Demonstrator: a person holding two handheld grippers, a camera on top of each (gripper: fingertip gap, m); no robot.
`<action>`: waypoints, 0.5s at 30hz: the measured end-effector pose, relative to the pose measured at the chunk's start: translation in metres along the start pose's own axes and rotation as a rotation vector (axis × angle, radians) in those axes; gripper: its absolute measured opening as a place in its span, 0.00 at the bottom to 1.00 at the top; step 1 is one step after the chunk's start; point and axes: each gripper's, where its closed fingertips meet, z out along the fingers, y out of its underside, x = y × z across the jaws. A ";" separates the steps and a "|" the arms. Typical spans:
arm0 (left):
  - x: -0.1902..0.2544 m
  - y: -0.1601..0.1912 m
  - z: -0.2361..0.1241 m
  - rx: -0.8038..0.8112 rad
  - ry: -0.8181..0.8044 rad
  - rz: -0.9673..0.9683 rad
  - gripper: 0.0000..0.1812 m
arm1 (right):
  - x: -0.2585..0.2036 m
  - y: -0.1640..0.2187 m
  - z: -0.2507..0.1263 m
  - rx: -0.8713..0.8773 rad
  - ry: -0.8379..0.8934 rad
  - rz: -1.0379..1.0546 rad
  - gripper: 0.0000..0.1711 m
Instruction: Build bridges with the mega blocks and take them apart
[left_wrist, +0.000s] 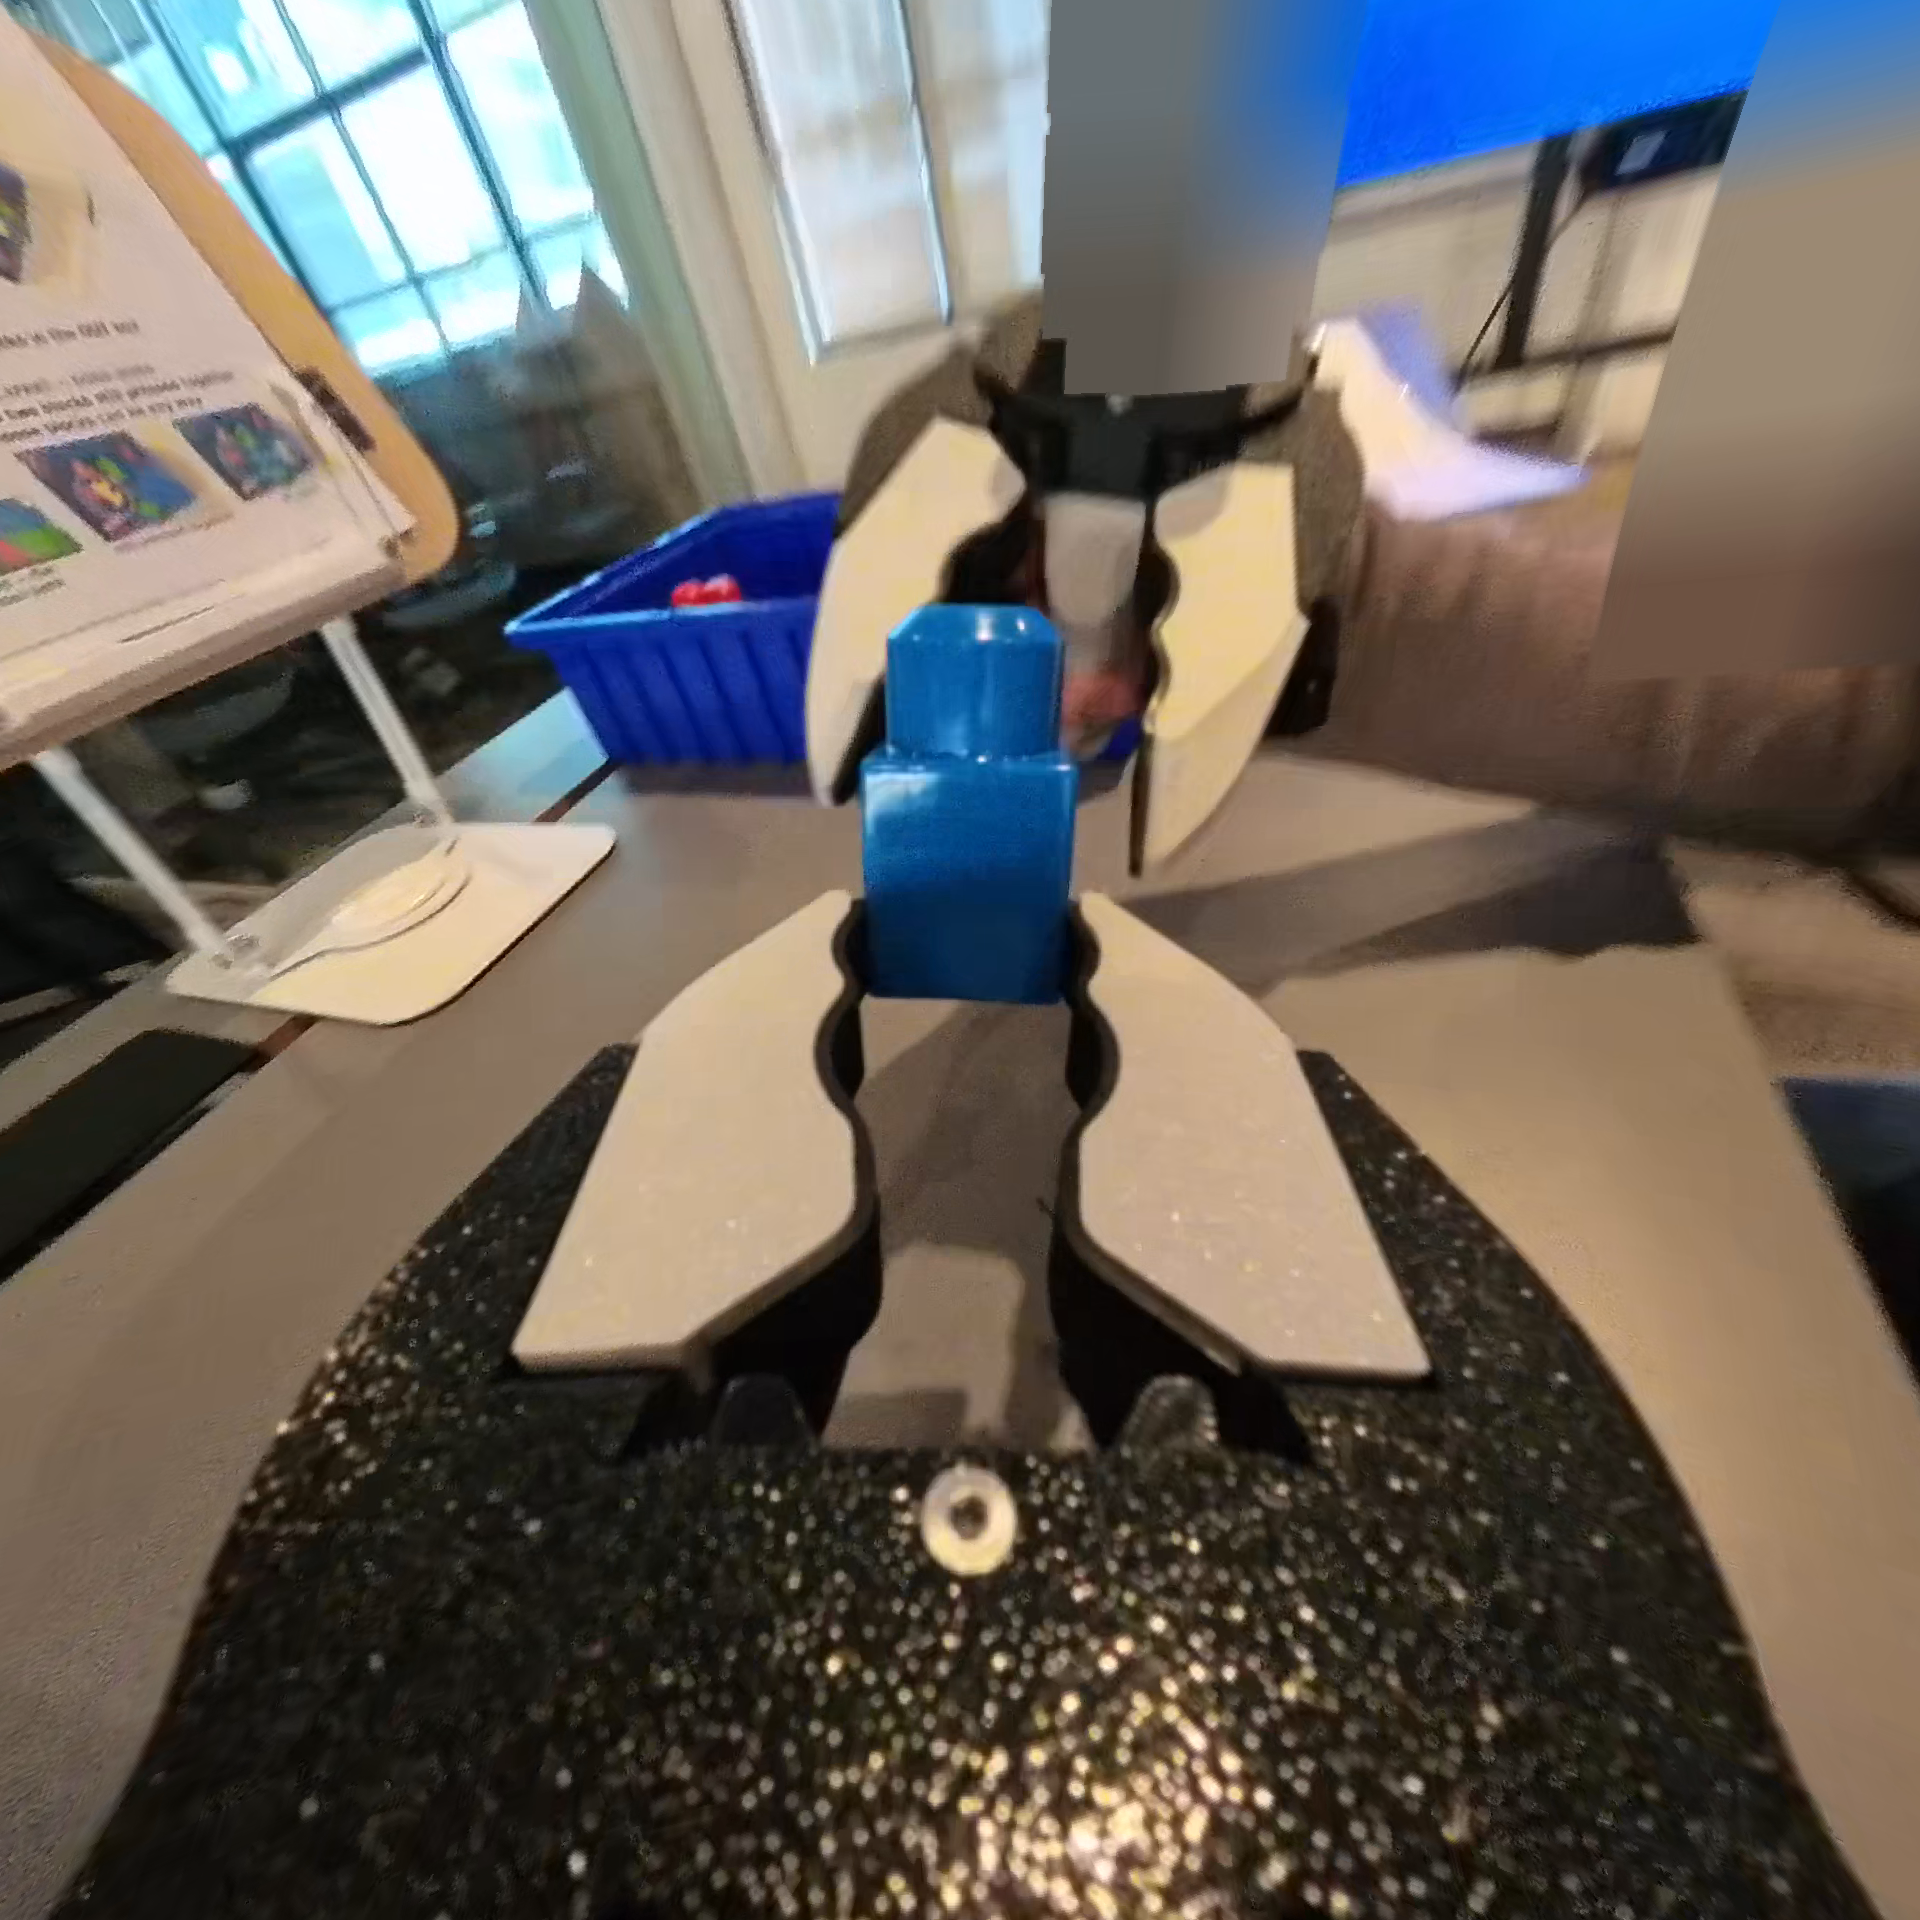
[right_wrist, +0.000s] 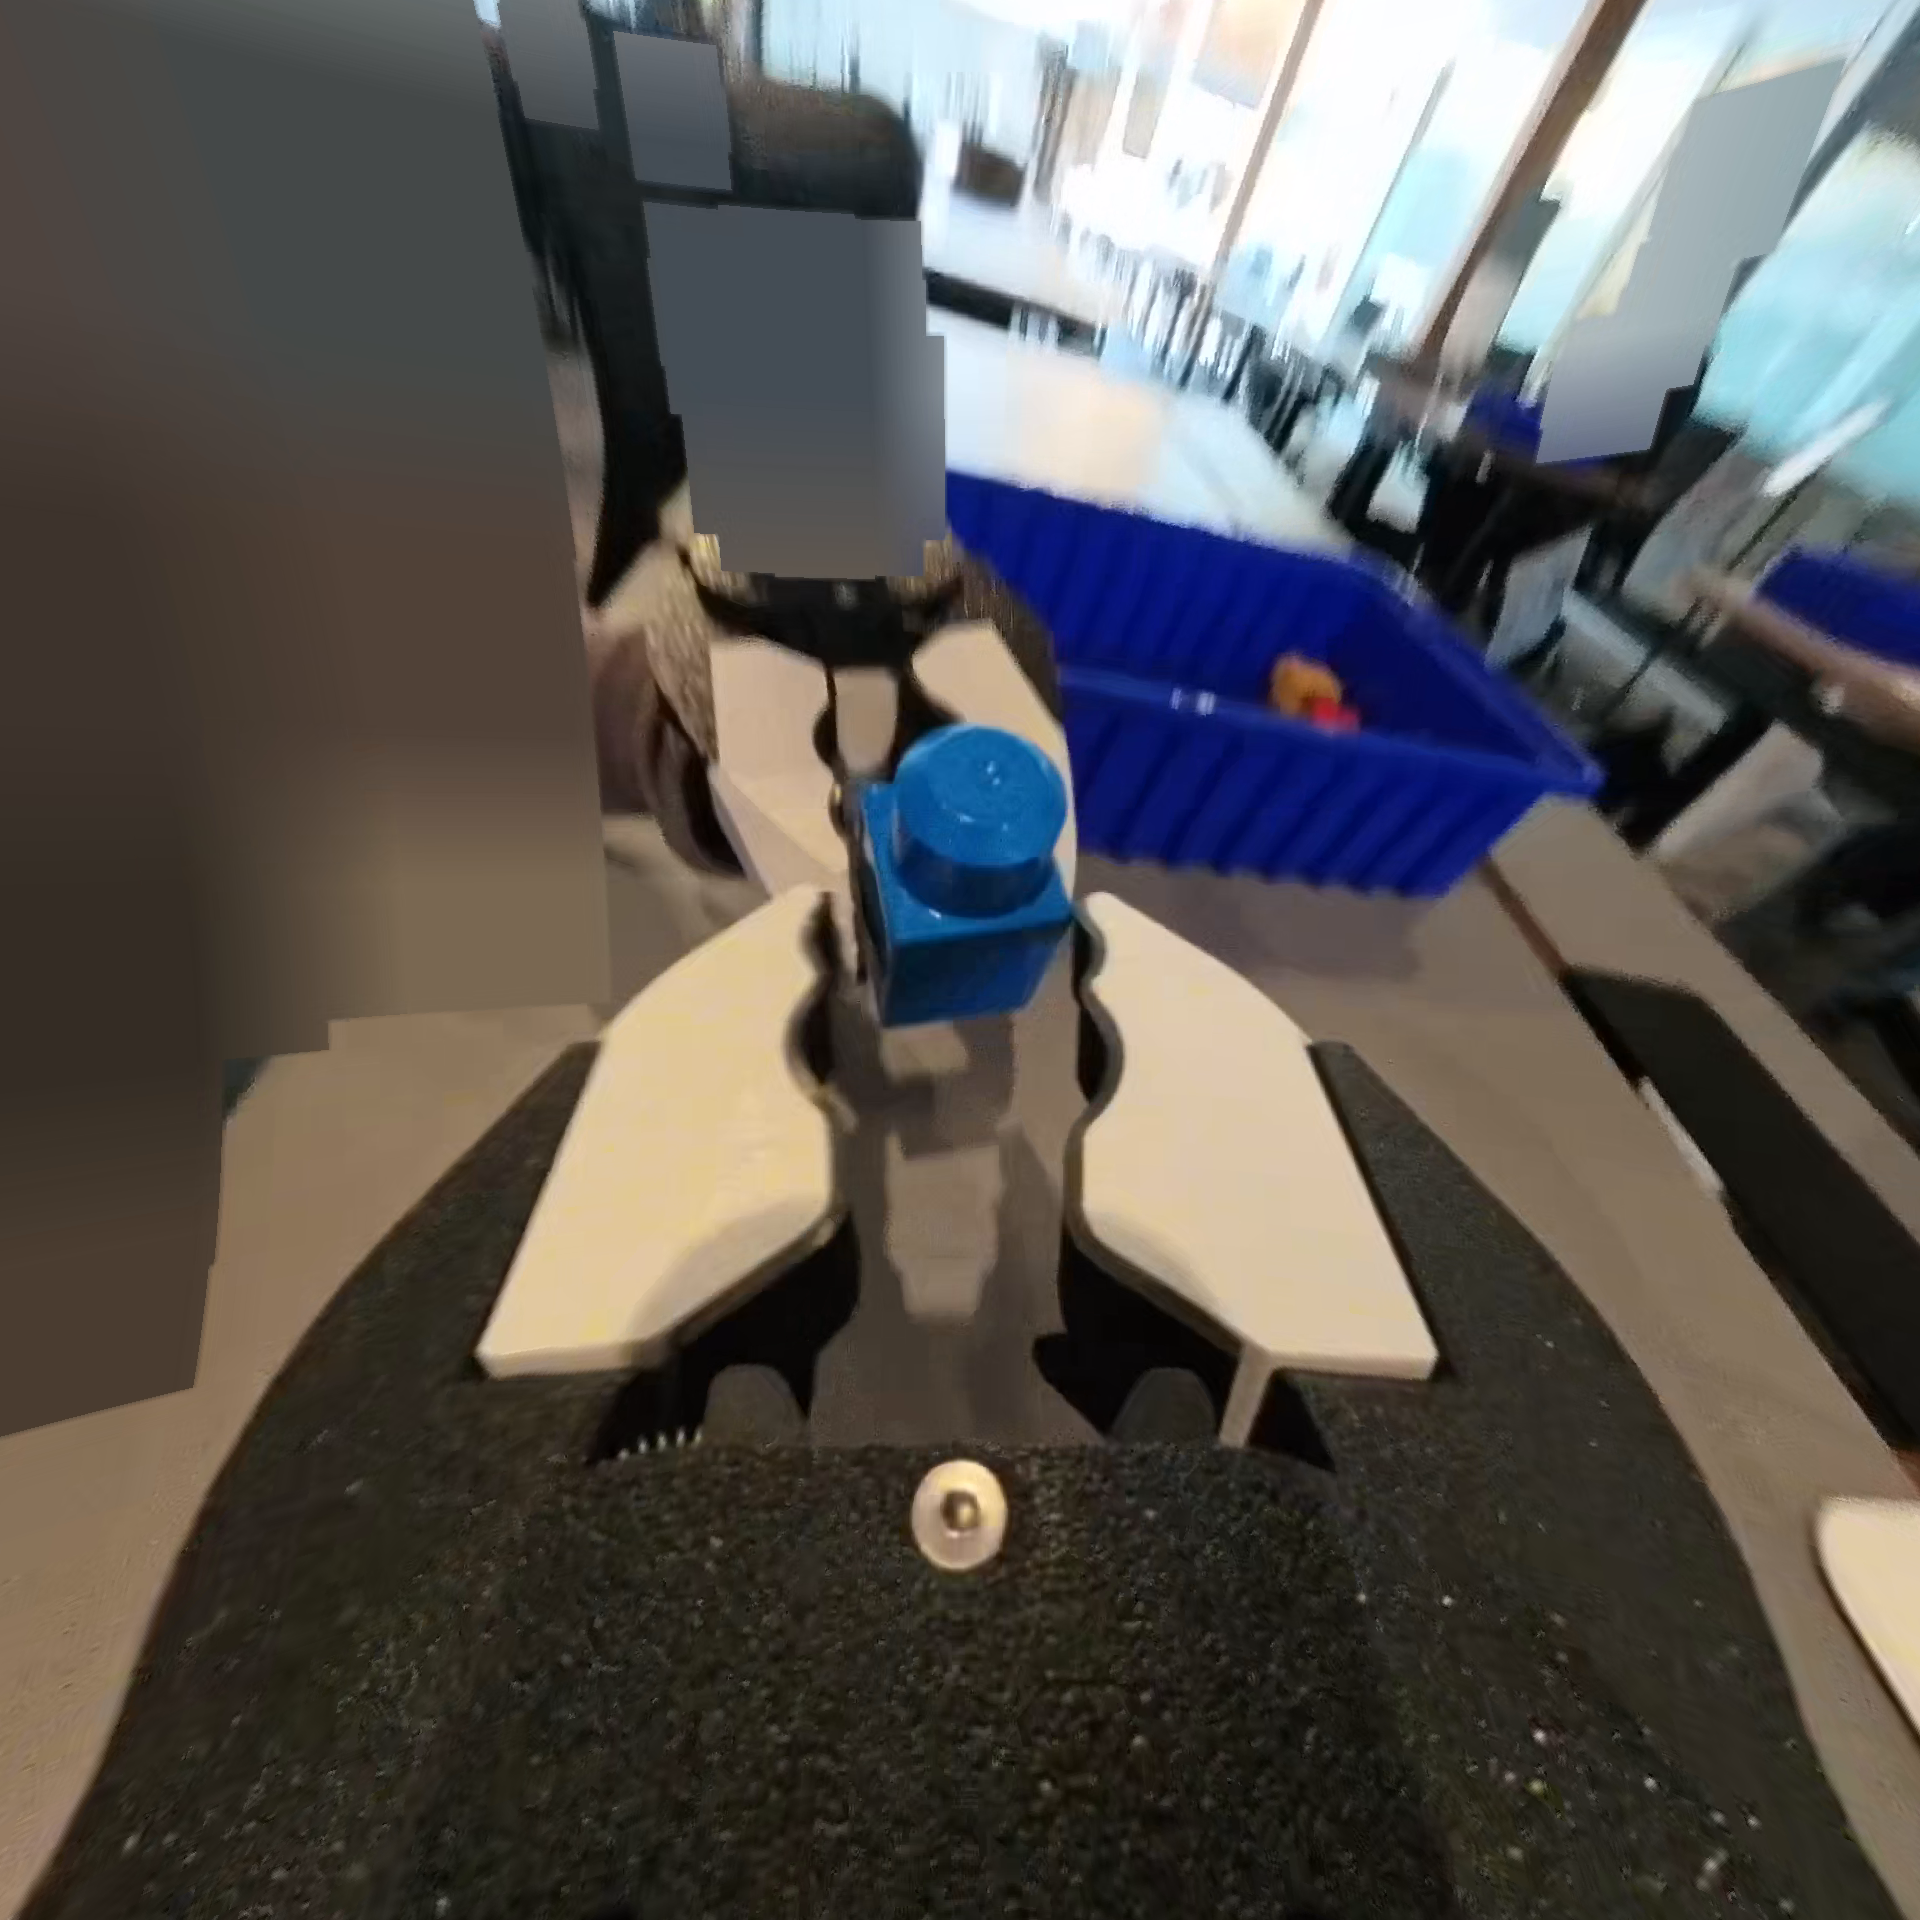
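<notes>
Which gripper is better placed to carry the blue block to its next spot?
Left: the left gripper already clamps the blue block, studs up. The right gripper is open around it.

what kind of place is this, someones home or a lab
Likely an office or lab workspace, not a home: a grey table, a blue bin of blocks, an instruction sheet on a stand, large windows.

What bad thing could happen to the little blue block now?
1. The left gripper pinches the blue block with just the tips of its fingers, up above the table. It might slip out and fall.
2. The right gripper sits close around the same block, facing the left one; I cannot tell if it grips. The block looks tilted in the right wrist view, so a bump or crooked pull could twist it loose.
</notes>
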 end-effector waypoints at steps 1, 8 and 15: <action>0.001 0.000 0.000 0.015 0.018 -0.013 0.20 | 0.002 -0.004 -0.002 0.062 0.016 0.005 0.20; 0.007 0.006 0.002 0.010 0.047 -0.037 0.20 | -0.003 0.003 0.010 0.115 -0.053 0.111 0.21; 0.013 0.027 -0.032 -0.141 -0.034 -0.132 0.46 | 0.028 0.085 0.035 -0.214 0.110 0.131 0.22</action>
